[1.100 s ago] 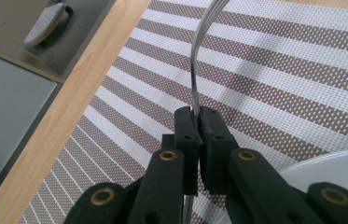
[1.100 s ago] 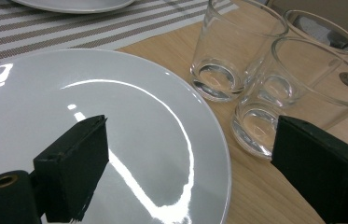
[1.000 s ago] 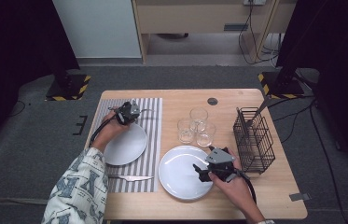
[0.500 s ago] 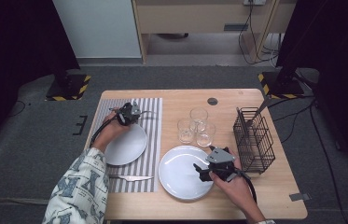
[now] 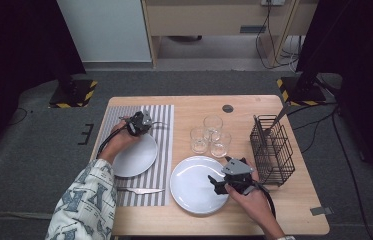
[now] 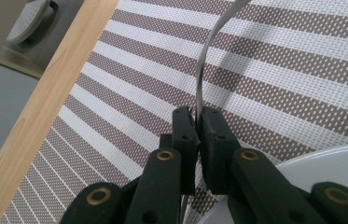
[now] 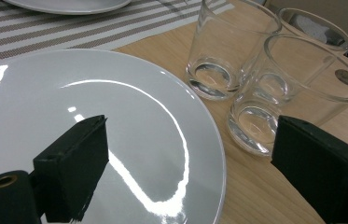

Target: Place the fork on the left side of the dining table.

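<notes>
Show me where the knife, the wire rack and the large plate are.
knife (image 5: 141, 190): high view, mid blade.
wire rack (image 5: 273, 150): high view, its front wall.
large plate (image 5: 191, 185): high view, bare centre.

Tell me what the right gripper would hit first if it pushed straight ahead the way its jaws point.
Probably the nearest glass: the open right gripper straddles the large plate's rim, and that glass stands just beyond. Depth is hard to judge.

No text, label, brand, number or sign can be read anywhere in these pictures.
</notes>
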The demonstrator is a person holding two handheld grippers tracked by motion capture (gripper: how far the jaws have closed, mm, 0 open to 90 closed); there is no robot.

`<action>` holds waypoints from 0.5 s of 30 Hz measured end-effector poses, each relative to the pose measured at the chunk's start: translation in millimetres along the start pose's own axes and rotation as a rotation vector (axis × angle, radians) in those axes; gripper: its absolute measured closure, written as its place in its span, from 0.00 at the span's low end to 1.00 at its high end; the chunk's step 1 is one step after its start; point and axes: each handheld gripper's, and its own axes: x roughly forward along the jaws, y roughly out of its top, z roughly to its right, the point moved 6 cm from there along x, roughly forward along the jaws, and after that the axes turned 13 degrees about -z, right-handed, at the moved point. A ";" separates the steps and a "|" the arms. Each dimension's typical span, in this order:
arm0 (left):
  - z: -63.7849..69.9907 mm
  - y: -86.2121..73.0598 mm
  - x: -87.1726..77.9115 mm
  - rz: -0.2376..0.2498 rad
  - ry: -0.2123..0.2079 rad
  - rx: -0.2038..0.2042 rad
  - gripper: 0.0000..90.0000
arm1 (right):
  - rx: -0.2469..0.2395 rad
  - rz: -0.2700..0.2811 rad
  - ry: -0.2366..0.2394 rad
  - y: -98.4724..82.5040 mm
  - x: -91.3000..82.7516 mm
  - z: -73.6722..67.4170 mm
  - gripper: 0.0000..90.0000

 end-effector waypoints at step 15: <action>3.6 1.8 2.0 0.000 -0.012 0.010 0.94 | 0.006 0.000 -0.002 -0.2 -0.4 2.4 0.12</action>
